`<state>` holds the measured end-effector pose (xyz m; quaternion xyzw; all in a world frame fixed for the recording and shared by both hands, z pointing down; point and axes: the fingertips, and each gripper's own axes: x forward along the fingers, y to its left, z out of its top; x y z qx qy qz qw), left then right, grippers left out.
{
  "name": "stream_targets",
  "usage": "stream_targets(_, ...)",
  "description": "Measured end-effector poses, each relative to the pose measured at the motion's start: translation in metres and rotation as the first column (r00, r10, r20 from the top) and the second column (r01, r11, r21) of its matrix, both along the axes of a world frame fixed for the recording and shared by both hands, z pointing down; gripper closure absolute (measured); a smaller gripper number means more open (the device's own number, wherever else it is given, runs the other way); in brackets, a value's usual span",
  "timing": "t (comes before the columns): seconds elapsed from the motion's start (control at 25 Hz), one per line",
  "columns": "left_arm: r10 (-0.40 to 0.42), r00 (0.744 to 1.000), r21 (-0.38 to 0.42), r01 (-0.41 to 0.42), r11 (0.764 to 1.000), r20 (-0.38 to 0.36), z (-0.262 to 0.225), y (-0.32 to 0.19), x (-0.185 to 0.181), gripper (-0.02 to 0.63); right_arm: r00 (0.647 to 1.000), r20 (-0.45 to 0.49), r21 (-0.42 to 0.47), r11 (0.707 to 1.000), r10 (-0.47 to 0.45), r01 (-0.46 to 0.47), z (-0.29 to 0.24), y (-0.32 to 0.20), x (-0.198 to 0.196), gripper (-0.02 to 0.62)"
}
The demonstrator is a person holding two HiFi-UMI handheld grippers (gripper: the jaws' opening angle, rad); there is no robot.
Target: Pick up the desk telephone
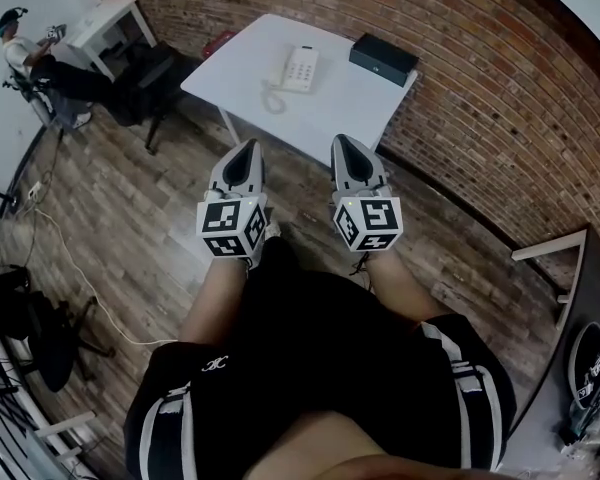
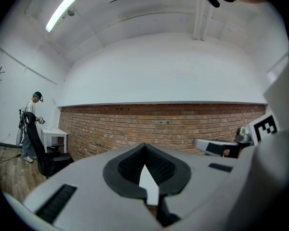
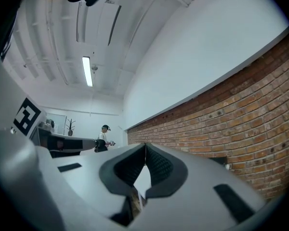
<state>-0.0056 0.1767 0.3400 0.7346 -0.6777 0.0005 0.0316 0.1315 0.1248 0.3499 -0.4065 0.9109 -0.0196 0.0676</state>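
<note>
**Both jaws shut, telephone well ahead on the surface**

The desk telephone (image 1: 298, 69) lies flat on the white surface (image 1: 352, 110), at 12 o'clock from the two grippers in the head view and well apart from them. Its handset sits along the 9 o'clock side of the body, the keypad fills the rest, and a coiled cord (image 1: 271, 99) loops out at about 7 o'clock. A black box (image 1: 383, 59) rests at 2 o'clock of the telephone, clear of it.

The left gripper (image 1: 249, 147) and the right gripper (image 1: 339, 141) are held side by side over the wooden floor (image 1: 110, 218), short of the surface's near edge. Each gripper view shows its jaws pressed together at the tips with nothing between them. Beyond them are only the brick wall (image 2: 159, 124) and a person (image 2: 31, 124) far off in the room.

The telephone looks like hard, smooth plastic: stiff, probably fairly light, and likely slippery under the pads. The handset seems only to rest in its cradle, so tilting the body could tip it off, and the cord would then drag. The safest hold is probably across the body's two long sides, one of them over the handset to pin it, with the body kept level. Both jaws would have to spread wide first. A pinch on the handset's middle alone would likely lift only the handset.
</note>
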Motion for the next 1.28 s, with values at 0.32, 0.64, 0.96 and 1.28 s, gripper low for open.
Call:
stream_targets(0.32, 0.019, 1.000, 0.005, -0.019, 1.000, -0.001, 0.006, -0.042, -0.014, 0.606, 1.000, 0.018, -0.019, 1.000, 0.015, -0.014, 0.003, -0.044, -0.012, 0.597)
stream_targets(0.64, 0.062, 0.998, -0.005, -0.063, 0.998, -0.025, 0.015, -0.107, -0.031, 0.606, 1.000, -0.009, -0.026, 0.999, 0.028, -0.028, 0.010, -0.098, -0.035, 0.597)
stream_targets(0.96, 0.072, 0.996, -0.044, -0.074, 0.996, -0.049, 0.030, -0.174, -0.070, 0.606, 0.999, -0.028, -0.051, 0.998, 0.023, -0.024, 0.021, -0.163, -0.078, 0.597)
stream_targets(1.28, 0.087, 0.993, -0.097, -0.094, 0.991, -0.080, 0.035, -0.246, -0.127, 0.606, 0.998, -0.028, -0.103, 0.993, 0.054, -0.057, 0.023, -0.236, -0.125, 0.597)
